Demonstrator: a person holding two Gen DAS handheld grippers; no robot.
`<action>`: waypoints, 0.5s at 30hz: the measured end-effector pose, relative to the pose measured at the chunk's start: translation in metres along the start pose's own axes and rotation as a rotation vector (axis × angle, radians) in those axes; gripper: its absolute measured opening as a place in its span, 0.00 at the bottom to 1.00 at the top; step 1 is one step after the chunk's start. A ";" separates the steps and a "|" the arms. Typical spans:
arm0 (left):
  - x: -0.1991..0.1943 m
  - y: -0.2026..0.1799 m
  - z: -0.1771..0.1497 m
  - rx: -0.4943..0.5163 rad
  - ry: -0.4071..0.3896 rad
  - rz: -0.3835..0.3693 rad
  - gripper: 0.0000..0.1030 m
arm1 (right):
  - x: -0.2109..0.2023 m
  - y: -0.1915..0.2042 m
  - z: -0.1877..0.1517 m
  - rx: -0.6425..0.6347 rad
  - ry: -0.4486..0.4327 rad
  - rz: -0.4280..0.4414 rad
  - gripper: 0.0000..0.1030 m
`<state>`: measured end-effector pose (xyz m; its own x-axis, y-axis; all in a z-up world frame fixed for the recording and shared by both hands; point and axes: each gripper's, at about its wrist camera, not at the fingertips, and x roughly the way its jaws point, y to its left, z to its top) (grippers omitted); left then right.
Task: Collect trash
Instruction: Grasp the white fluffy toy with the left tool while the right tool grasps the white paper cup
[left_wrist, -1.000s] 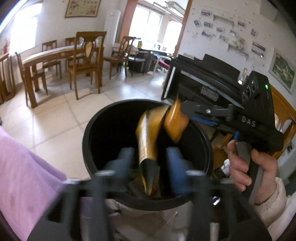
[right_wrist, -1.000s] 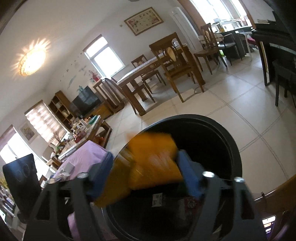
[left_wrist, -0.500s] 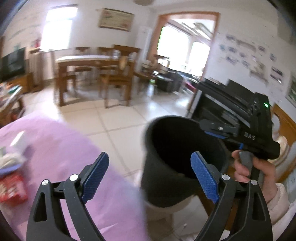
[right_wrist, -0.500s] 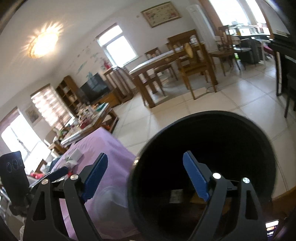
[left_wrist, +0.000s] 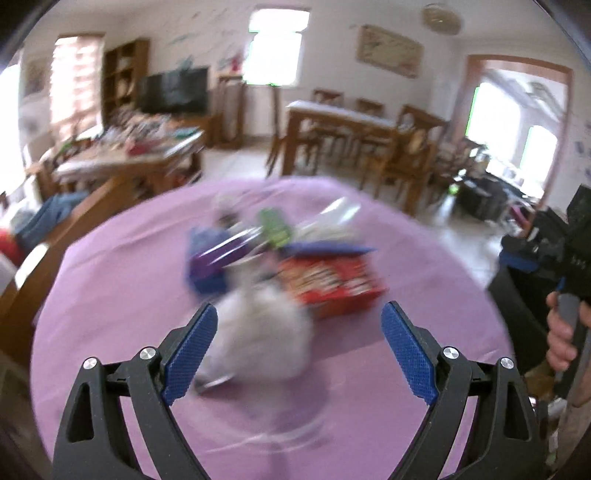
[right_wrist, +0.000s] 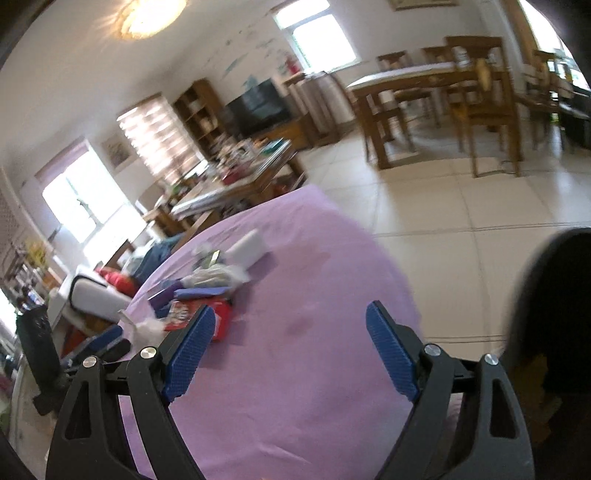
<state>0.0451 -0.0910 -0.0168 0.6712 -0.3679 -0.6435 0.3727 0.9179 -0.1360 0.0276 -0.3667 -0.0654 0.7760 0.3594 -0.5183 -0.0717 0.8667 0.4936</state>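
Purple cloth covers the table under both your grippers, and the trash sits in a loose heap near its middle. Your left gripper has its jaws wide apart with nothing between the pads; it points down at the heap. Nearest those fingers is a crumpled white wad, blurred. Just beyond it lies a red box, with a blue wrapper to its left and a green scrap behind; clear plastic trails off toward the far side. Your right gripper is also spread open and empty, over bare cloth, with the heap off to its left. From there you see the red box touching the left pad's outline, and a white block farther back. The black bin stands at the right edge, beside the table. Your right hand shows at the left camera's right edge.
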 end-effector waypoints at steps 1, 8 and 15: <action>0.004 0.008 0.000 -0.005 0.028 0.004 0.86 | 0.014 0.010 0.003 -0.004 0.021 0.016 0.81; 0.036 0.031 0.011 0.014 0.154 -0.045 0.86 | 0.092 0.045 0.027 0.028 0.126 0.045 0.80; 0.057 0.051 0.013 -0.001 0.207 -0.107 0.64 | 0.152 0.050 0.054 0.054 0.186 -0.054 0.77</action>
<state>0.1105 -0.0672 -0.0507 0.4822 -0.4252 -0.7660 0.4343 0.8753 -0.2126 0.1757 -0.2879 -0.0813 0.6482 0.3747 -0.6629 0.0047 0.8686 0.4955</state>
